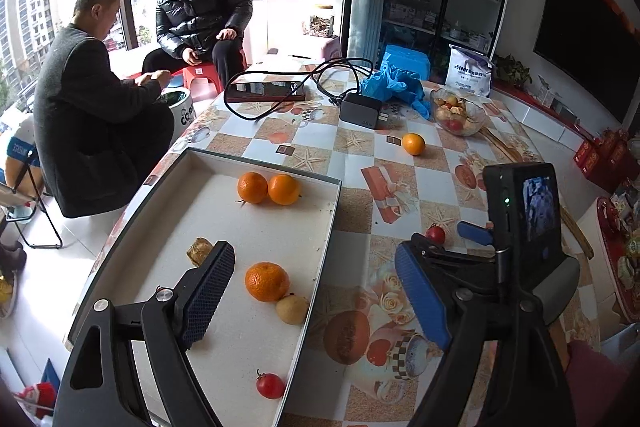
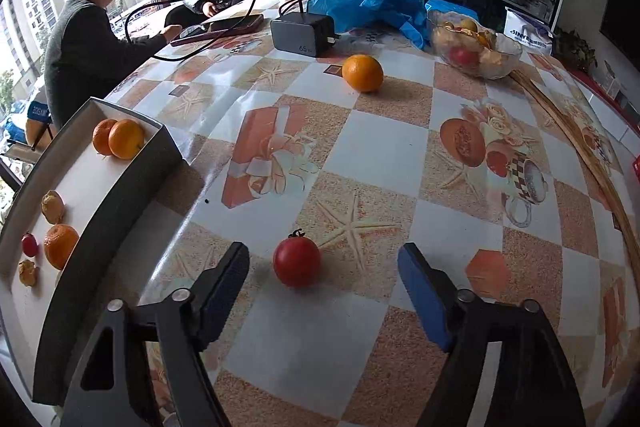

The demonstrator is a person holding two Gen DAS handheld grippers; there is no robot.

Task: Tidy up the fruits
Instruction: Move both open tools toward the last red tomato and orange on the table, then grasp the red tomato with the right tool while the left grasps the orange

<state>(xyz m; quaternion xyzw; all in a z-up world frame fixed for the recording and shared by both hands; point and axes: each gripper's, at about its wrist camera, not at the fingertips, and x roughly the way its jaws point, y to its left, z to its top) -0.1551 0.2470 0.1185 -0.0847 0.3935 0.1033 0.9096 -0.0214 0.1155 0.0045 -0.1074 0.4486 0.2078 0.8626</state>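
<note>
Both claws wide, nothing held.
My right claw (image 2: 323, 279) flanked the tomato (image 2: 296, 261) on the counter (image 2: 400, 155); my left claw (image 1: 316, 291) hung over the tray (image 1: 256, 223) of oranges (image 1: 267, 188).

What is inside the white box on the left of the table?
The box holds three oranges, a red tomato, a pale fruit and a brown piece. The left tongs cover part of its floor.
</note>
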